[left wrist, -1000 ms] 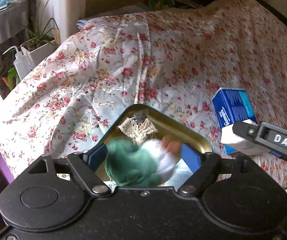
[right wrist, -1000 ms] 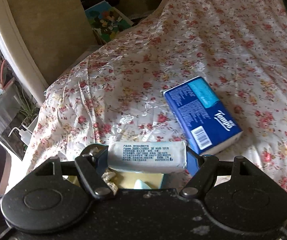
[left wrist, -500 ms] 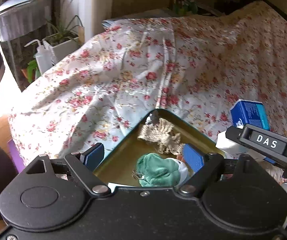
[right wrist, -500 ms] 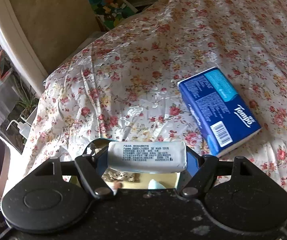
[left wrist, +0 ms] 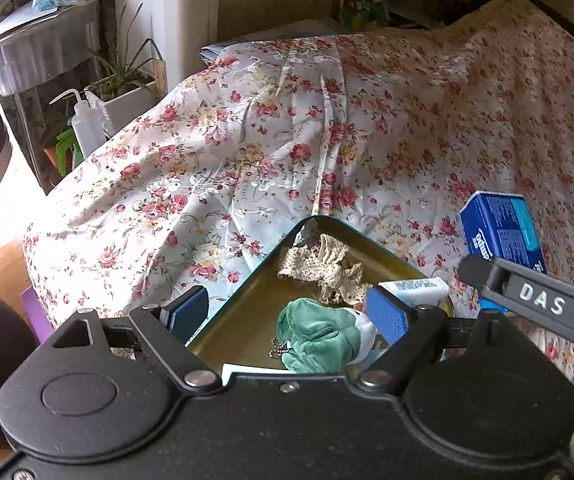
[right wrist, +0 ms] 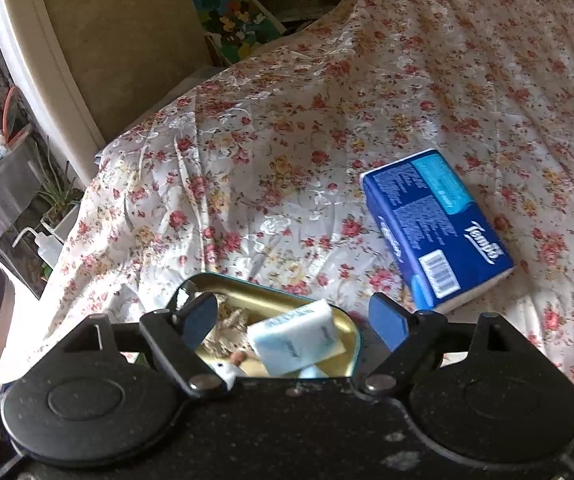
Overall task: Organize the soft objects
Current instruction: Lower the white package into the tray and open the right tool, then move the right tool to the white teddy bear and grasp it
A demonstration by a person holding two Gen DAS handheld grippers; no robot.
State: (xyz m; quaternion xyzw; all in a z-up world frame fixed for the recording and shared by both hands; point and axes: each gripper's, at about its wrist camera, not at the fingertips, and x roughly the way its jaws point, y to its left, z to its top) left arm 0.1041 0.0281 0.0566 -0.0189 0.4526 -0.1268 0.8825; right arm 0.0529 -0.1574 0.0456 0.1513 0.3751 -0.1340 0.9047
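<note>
The right gripper has its fingers spread apart with nothing between them. Just below them a small white and pale-blue tissue pack lies tilted in the tin, its right end propped near the tin's rim. The tin is a shallow metal box with a gold inside and a teal outer edge, and it sits on the bed, which is covered by a floral sheet. A bunch of cream lace lies in the tin to the left of the small pack.

The left gripper also has its fingers apart and holds nothing. It hangs over the near end of the tin, where a green and white plush toy with a small ball chain rests just in front of the lace. The small tissue pack shows just past the right finger.

On the sheet to the right of the tin, near it but not touching, lies a large blue tissue pack. Beyond the far left corner of the bed stand a white squeeze bottle and a potted plant.
</note>
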